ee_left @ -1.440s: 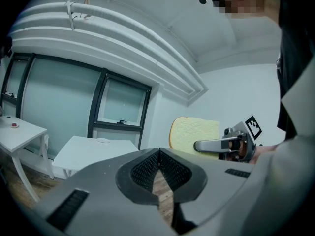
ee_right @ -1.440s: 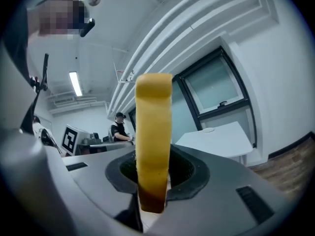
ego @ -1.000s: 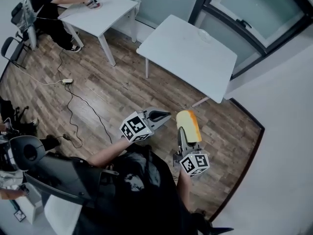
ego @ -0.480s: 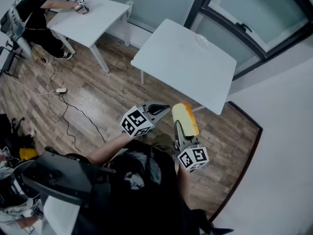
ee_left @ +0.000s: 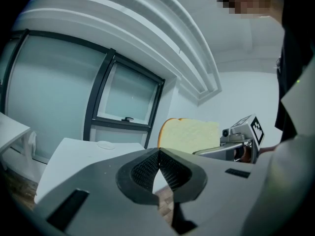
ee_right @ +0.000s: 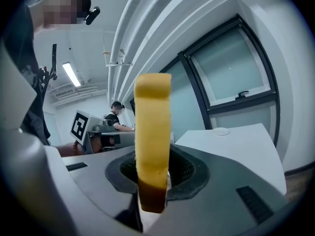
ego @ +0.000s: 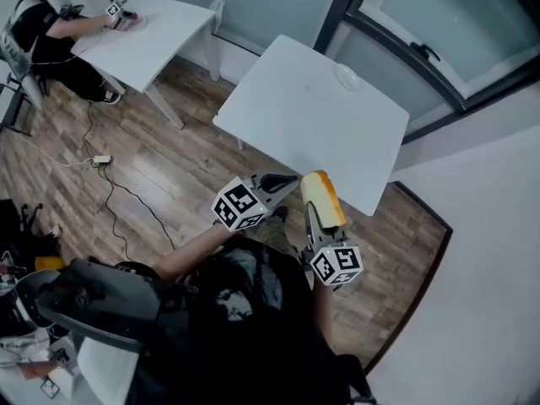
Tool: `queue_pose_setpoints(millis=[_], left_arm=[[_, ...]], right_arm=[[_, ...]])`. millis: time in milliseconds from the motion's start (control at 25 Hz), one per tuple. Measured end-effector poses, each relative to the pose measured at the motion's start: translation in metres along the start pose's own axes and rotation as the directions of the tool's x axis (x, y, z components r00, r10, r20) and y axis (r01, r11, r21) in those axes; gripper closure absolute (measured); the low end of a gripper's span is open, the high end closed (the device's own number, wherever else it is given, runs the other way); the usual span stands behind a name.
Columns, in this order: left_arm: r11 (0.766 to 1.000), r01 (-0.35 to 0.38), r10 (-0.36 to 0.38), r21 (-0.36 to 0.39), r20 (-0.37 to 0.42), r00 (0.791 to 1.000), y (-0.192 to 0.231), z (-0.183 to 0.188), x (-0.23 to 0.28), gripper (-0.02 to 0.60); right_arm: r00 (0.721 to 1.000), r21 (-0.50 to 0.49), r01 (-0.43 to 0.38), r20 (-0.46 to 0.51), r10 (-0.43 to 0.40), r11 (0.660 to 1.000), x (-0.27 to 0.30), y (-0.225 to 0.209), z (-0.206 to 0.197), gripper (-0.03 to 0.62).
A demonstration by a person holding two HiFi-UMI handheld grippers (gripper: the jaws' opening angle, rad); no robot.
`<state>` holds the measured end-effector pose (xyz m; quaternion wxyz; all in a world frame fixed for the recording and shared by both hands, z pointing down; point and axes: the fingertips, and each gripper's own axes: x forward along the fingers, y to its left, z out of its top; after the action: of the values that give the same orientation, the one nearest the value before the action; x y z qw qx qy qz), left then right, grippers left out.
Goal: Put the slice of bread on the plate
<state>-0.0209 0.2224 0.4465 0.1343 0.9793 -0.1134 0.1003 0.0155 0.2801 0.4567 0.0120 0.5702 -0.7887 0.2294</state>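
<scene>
A slice of bread with a brown crust stands on edge in my right gripper, which is shut on its lower end; the right gripper view shows the slice edge-on between the pads. Beside it on the left, my left gripper is shut and holds nothing; its pads meet in the left gripper view. Both hover over the wood floor at the near edge of a white table. A small white plate sits at the table's far side, also seen as the plate and the plate.
A second white table stands at the upper left with a person seated at it. A cable and power strip lie on the floor. Dark-framed windows run behind the near table. Dark equipment sits at the lower left.
Both grippers have travelled together toward the near white table, the bread still held upright. The table and plate now lie closer in the head view.
</scene>
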Motion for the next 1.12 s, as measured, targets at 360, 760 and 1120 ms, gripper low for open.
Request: queue_pose_setpoints(millis=[360,760,1120], left_arm=[[0.998,-0.055,0.055,-0.021,0.004,0.998,0.051,0.034,0.085,0.584],[0.998,-0.059,0.058,-0.021,-0.057,0.997,0.108,0.036,0.138,0.584],[0.996,-0.022,0.012,-0.082,-0.12,0.993,0.204,0.025,0.175,0.584]], right_arm=[[0.999,-0.011,-0.045,-0.007,0.045,0.999,0.035,-0.093,0.049,0.502],[0.996,0.002,-0.043,-0.077,0.043,0.999,0.094,-0.149,0.064,0.502],[0.988,0.004,0.062,-0.145,-0.061,0.998,0.18,-0.205,0.074,0.502]])
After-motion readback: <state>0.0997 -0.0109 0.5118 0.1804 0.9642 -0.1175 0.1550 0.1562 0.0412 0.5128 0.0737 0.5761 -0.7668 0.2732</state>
